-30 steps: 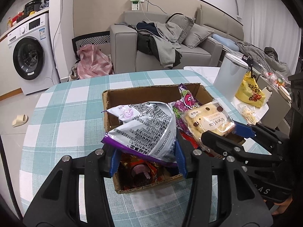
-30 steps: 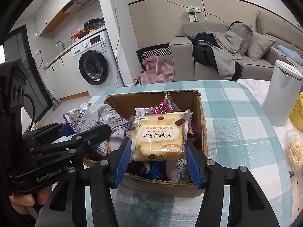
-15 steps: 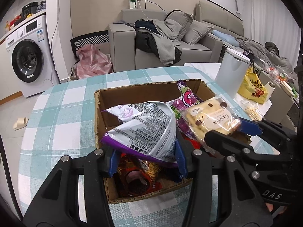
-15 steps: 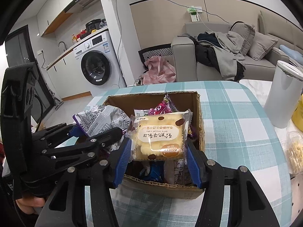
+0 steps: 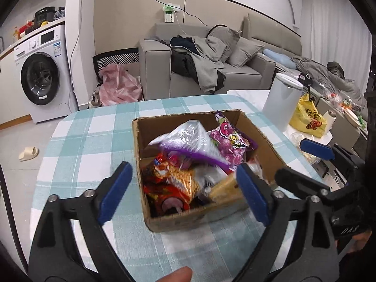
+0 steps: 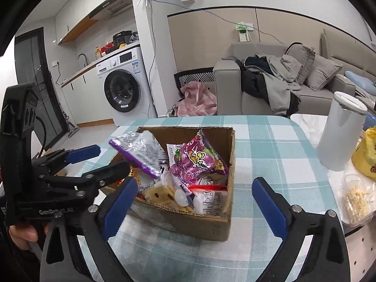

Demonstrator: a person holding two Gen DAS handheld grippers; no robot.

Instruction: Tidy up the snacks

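Note:
A cardboard box (image 5: 138, 141) (image 6: 188, 223) on the checked table holds several snack packs. My left gripper (image 5: 183, 166) hovers over its near edge, jaws opening wide, nothing pressed between them. The silver bag with a purple edge (image 5: 188, 138) (image 6: 138, 150) lies blurred in the box's left half. My right gripper (image 6: 194, 181) is above the near wall, jaws also opening and empty. Just beyond it, the yellow bread pack (image 6: 162, 192) (image 5: 225, 188) rests in the box. A purple candy bag (image 5: 230, 141) (image 6: 199, 157) stands at the back. Each gripper shows in the other's view (image 5: 296, 162) (image 6: 110, 157).
A white canister (image 5: 279, 103) (image 6: 340, 134), a yellow bag (image 5: 307, 119) and a clear tub of yellow sticks (image 6: 354, 199) sit on the white side table to the right. The checked cloth (image 5: 94, 141) surrounds the box. A sofa and a washing machine stand beyond the table.
Both grippers went from shut to wide open. The left let go of the silver bag and the right let go of the bread pack; both packs dropped into the box.

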